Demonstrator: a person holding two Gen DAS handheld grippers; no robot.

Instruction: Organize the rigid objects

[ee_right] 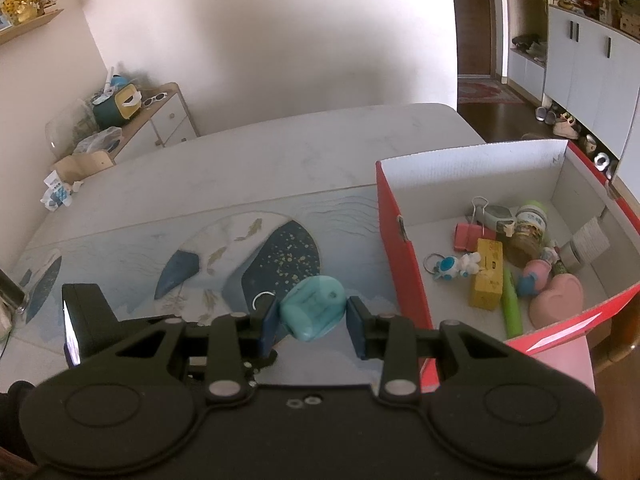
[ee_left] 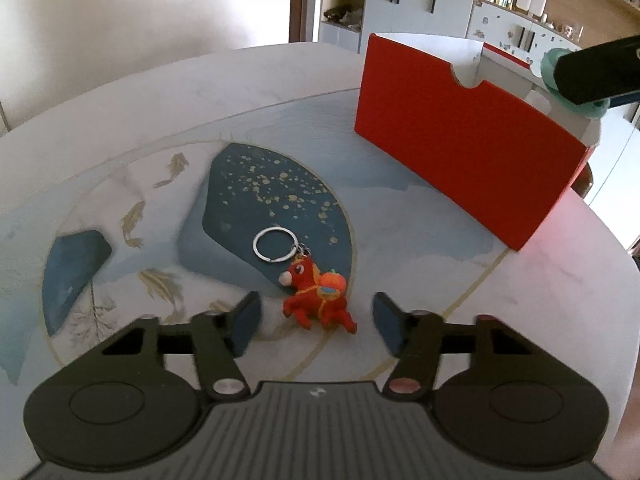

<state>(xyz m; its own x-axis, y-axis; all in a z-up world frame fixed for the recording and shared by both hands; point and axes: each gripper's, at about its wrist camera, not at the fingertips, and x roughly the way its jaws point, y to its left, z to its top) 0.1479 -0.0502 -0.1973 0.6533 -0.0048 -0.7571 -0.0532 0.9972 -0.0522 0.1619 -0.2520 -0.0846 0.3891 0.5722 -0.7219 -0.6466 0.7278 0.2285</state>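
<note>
Item one: we hold the left gripper [ee_left: 316, 322] tilted down over the table [ee_left: 168, 92], jaws parted with clear gaps on both sides, gripping nothing. The red horse keychain [ee_left: 316, 296] lies on the table between and just ahead of the fingertips, touching neither pad; its metal ring [ee_left: 274, 245] rests on the side away from us, on the dark blue patch of the table print.

Item two: we hold the right gripper [ee_right: 312, 320] angled down likewise, its pads pressed on both sides of a teal plastic piece [ee_right: 314, 308], which is held clear of the table. The left gripper's black body shows below and left of it.

Item three: the red box [ee_right: 404, 264], open-topped with a white interior, stands on the table beyond the keychain and to its right. In the left wrist view its tall red wall blocks all sight of the contents.

Item four, inside the box: a white and blue keychain [ee_right: 454, 266], a yellow block [ee_right: 488, 274], a green stick [ee_right: 512, 308], a pink heart-shaped case [ee_right: 558, 300], a pink binder clip [ee_right: 468, 236], a small jar [ee_right: 528, 228].
</note>
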